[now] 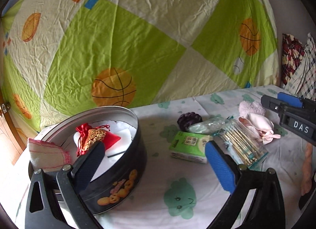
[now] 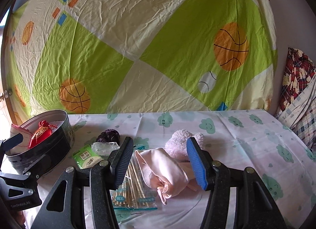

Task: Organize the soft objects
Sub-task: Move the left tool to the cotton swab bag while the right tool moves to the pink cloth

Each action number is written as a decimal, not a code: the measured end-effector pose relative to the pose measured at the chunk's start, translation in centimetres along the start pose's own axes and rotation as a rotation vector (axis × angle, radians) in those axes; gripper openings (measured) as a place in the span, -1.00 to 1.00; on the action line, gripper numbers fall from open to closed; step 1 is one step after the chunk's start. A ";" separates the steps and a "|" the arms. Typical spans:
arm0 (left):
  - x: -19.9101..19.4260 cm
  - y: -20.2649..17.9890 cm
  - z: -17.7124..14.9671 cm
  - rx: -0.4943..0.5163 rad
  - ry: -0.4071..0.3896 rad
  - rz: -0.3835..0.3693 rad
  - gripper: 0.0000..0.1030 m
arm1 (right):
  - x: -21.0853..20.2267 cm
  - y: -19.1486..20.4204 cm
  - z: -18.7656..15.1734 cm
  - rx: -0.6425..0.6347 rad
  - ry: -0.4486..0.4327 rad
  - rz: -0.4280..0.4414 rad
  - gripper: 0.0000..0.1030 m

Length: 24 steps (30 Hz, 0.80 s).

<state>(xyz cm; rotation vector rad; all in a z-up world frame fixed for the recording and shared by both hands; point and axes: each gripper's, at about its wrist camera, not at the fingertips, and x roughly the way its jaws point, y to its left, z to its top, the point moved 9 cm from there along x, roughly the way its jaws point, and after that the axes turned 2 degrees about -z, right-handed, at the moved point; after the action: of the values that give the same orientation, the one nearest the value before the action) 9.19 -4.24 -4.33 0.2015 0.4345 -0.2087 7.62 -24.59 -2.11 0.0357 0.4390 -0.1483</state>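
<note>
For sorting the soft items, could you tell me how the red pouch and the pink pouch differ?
The red pouch lies inside the tin; the pink pouch lies on the table, partly over the swab pack. The red pouch has gold embroidery; the pink pouch is plain. Both are soft drawstring pouches.

Right side of table (image 2: 246, 140) clear, left and centre crowded.
Cookie tin (image 1: 118, 179) blocks far left. Tissue pack (image 1: 187, 146), swab bag (image 1: 243, 146), purple ball (image 1: 188, 120), pink pouch (image 2: 164, 171), fluffy item (image 2: 179, 144) clustered mid-table. Hanging sheet (image 2: 138, 51) closes the back; narrow gap between tin and tissue pack.
</note>
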 end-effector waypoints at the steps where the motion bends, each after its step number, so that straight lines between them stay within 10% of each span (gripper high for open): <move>1: 0.1 -0.4 0.0 0.002 0.004 -0.006 0.99 | 0.0 -0.3 0.0 -0.002 -0.002 -0.002 0.13; 16: 2.3 -8.5 0.2 -0.006 0.114 -0.166 0.99 | -0.2 -5.3 0.7 -0.032 -0.031 -0.104 0.13; 24: 5.9 -12.5 -1.6 -0.088 0.319 -0.264 0.71 | -0.2 -8.0 1.3 0.026 -0.025 -0.147 0.13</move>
<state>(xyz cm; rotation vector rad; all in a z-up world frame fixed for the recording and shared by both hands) 10.81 -16.82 -10.16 0.0892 0.7872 -0.4186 6.79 -32.56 -0.87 0.0269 0.4148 -0.2990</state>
